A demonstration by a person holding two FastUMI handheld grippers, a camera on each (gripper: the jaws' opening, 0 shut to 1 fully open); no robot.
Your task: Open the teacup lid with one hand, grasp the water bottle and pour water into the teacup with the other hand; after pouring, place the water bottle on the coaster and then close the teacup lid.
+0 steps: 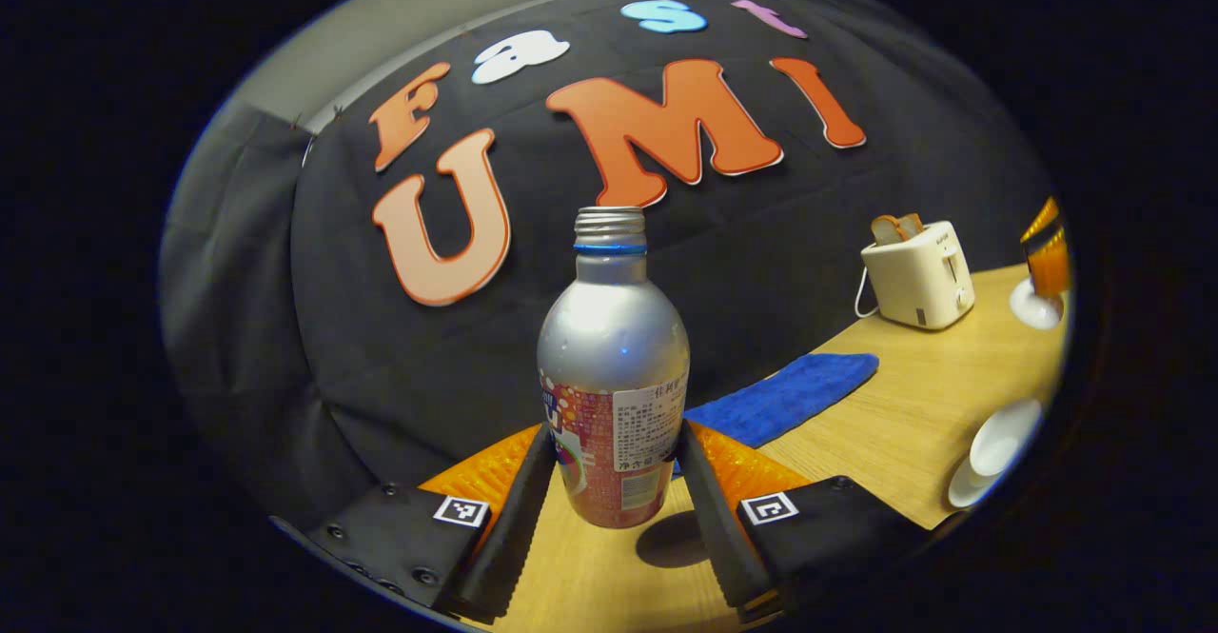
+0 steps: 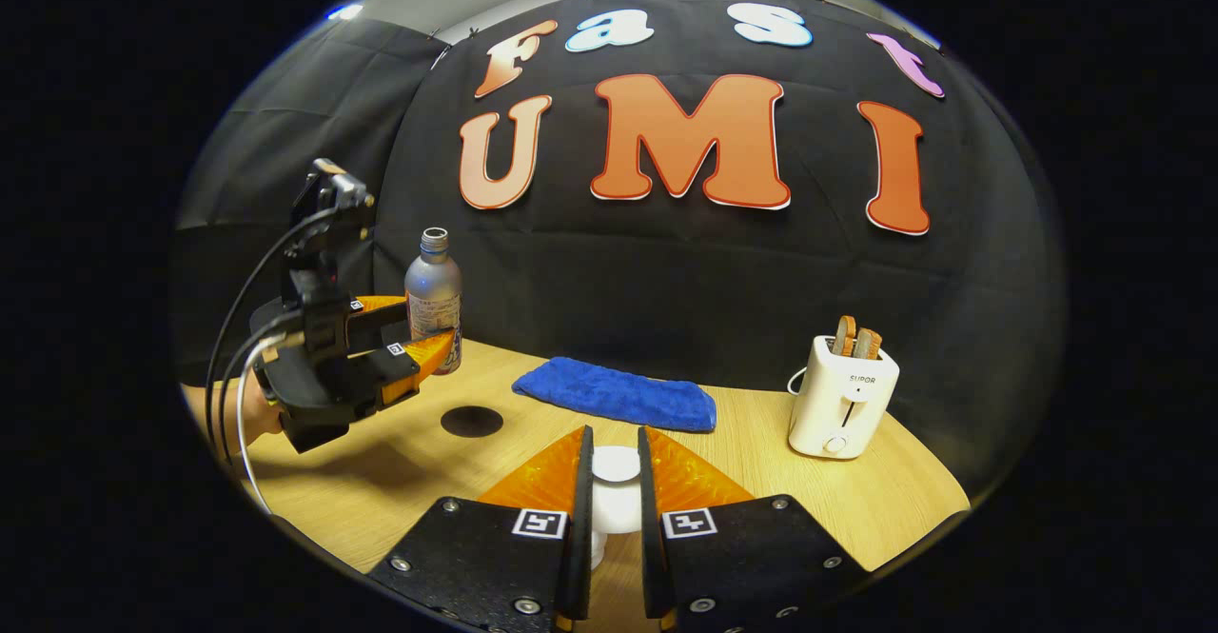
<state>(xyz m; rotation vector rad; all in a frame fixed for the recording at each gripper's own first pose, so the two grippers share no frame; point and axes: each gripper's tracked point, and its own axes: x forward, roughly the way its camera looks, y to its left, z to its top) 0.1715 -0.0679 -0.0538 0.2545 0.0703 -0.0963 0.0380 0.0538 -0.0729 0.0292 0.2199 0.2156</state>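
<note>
- The left gripper [image 1: 609, 481] has its fingers on either side of the bottle [image 1: 614, 376], low on the label; they look clamped on it, and the shadow under its base suggests it is just off the table [image 1: 913, 424].
- The right gripper [image 2: 614, 509] has its fingers close together around the white lid [image 2: 616, 466]. Whether both pads press on it I cannot tell.
- In the left gripper view a white cup and saucer [image 1: 994, 452] sit at the far right edge.
- The dark coaster [image 2: 472, 421] lies near the bottle, left of the blue cloth [image 2: 617, 393]; the toaster [image 2: 842, 405] stands well apart on the right.
- To do this step well: keep the open bottle upright while carrying it, hold the lid clear of the cup, and tilt only when the neck is over it.
- The grip is low, so a top-heavy swing is a risk.
</note>
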